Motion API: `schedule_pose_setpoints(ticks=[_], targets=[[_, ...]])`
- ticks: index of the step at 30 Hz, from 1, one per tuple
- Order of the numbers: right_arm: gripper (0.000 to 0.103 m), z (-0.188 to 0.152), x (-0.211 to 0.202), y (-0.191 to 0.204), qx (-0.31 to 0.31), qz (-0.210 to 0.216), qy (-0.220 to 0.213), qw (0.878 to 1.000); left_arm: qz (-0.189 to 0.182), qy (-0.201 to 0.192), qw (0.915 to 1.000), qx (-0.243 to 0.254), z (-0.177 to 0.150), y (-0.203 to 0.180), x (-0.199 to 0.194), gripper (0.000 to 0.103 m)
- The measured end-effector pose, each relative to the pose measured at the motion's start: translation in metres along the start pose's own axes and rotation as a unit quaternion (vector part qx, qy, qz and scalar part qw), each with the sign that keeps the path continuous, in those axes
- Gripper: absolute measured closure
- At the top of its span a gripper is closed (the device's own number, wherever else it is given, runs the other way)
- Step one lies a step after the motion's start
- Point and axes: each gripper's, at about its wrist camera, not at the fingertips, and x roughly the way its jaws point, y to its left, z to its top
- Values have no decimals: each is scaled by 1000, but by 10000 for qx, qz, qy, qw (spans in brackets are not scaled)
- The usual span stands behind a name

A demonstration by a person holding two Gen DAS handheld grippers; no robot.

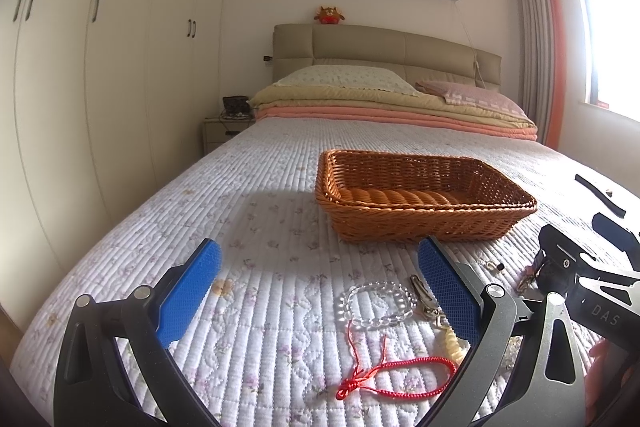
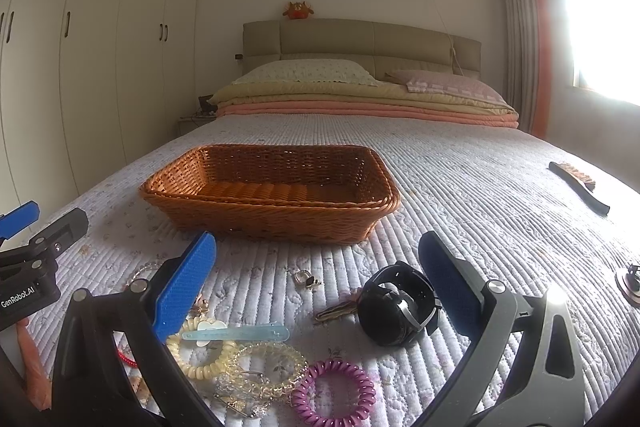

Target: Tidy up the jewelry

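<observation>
Your left gripper (image 1: 320,287) spread wide over the red cord bracelet (image 1: 396,375), your right gripper (image 2: 316,287) gaping beside the black watch (image 2: 396,311), wicker basket (image 2: 272,203) beyond, 2 grippers empty.

On the quilt lay one wicker basket (image 2: 272,195), one black watch (image 2: 396,307), one purple coil hair tie (image 2: 334,393), one cream bead bracelet (image 2: 200,359), one red cord bracelet (image 1: 400,375), one clear bead bracelet (image 1: 376,303), one pale blue strip (image 2: 236,334) and, far right, one brush (image 2: 580,187). Two pillows (image 2: 308,71) rested at the headboard.

Bare quilt (image 2: 460,187) right of basket (image 2: 272,223); jewelry pile (image 2: 256,375) crowds the near edge.
</observation>
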Motion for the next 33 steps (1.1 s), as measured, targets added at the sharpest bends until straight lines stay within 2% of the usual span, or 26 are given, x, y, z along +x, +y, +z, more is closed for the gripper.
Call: schedule_pose_setpoints(ticks=[27, 33], targets=[[6, 0, 1, 0, 19, -1, 14, 10000, -1, 14, 10000, -8, 0, 0, 0, 7], [6, 1, 1, -3, 128, 70, 42, 9999, -130, 104, 9997, -198, 0, 6, 5, 8]])
